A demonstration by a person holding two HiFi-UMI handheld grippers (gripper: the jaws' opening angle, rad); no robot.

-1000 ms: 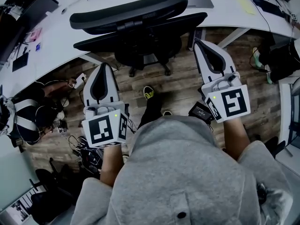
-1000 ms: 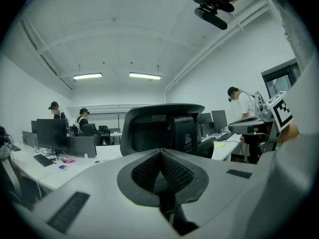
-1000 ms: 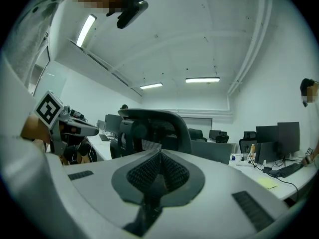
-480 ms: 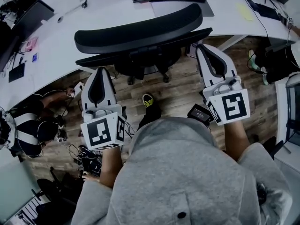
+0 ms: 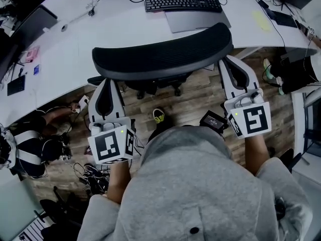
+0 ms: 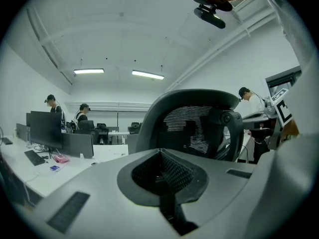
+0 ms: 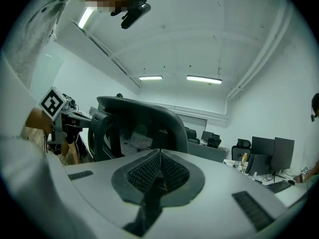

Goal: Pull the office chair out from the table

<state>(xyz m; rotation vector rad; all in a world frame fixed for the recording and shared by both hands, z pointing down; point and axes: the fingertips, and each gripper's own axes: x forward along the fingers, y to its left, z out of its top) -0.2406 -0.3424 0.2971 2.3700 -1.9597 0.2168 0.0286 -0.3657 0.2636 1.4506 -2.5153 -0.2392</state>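
I read this as the reach-in step, with the pull not yet begun. The office chair (image 5: 163, 56) stands close against the table (image 5: 75, 39), its curved backrest towards me and its far edge overlapping the table's rim. The seat is hidden under the backrest, and only the dark base shows on the wooden floor below it. A keyboard (image 5: 182, 2) lies on the table beyond the chair.

My left gripper (image 5: 107, 82) sits just beside the chair's left end, slightly on my side of it. My right gripper (image 5: 226, 60) sits just beside the chair's right end, so the backrest lies between the two. Both claws are pinched fully together with nothing in them. In the left gripper view the closed tips (image 6: 160, 156) point at the mesh back and its side pivot (image 6: 227, 117), and the right gripper view shows the same from the other side (image 7: 159, 156). Whether either tip actually touches the frame I cannot tell (the head view flattens that gap).

Next I judge I need a purchase on the backrest. I could open the claws to take its edge, or hook the shut tips round the frame. Then I would draw both hands evenly back towards my body, so the chair rolls straight and doesn't swivel.
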